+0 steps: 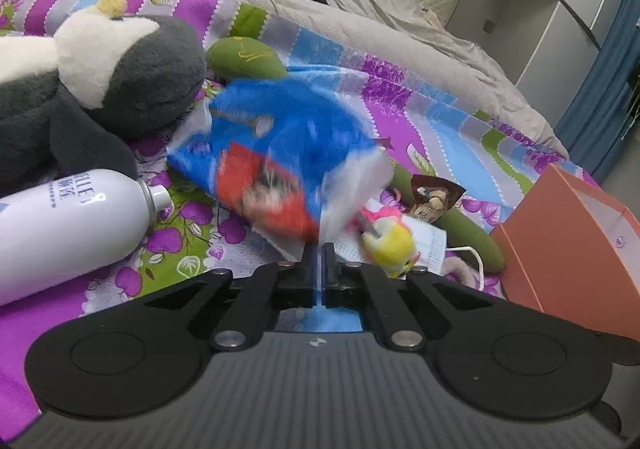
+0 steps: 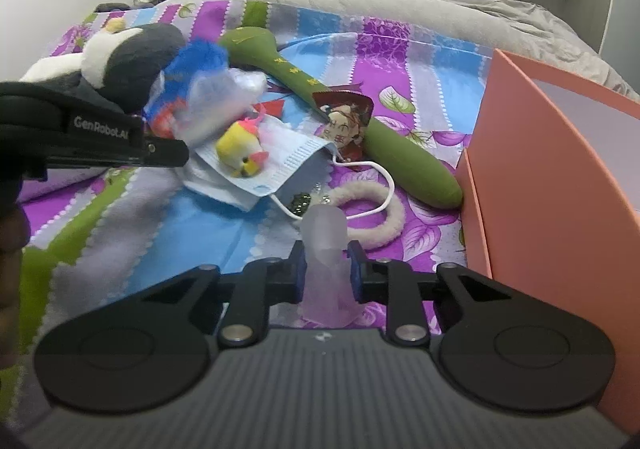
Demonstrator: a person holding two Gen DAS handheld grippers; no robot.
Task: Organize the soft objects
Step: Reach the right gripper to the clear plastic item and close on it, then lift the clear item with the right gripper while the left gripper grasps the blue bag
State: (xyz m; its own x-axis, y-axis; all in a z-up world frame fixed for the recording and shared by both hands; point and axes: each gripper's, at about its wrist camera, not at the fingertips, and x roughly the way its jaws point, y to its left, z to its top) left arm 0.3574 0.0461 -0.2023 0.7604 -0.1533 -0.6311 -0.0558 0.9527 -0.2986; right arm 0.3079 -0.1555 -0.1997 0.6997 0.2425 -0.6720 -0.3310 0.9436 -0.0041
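Left wrist view: the left gripper (image 1: 319, 269), low at centre frame, pinches the clear wrapping of a blue plush toy (image 1: 280, 137), which hangs blurred above the patterned bed (image 1: 420, 97); a grey-and-white stuffed animal (image 1: 104, 77) fills the upper left, a white spray can (image 1: 68, 225) lies lower left, and an orange box (image 1: 568, 249) stands open at right. Right wrist view: the right gripper (image 2: 325, 269), bottom centre, is pressed onto a translucent soft piece (image 2: 323, 241); beyond it lie a face mask (image 2: 280, 169) with a yellow chick toy (image 2: 240, 151) on it, a fluffy ring (image 2: 384, 221) and a long green cushion (image 2: 396, 145), the box at right. Judged from this, both hands are mid-carry; next comes swinging each load over the box's open top and letting go.
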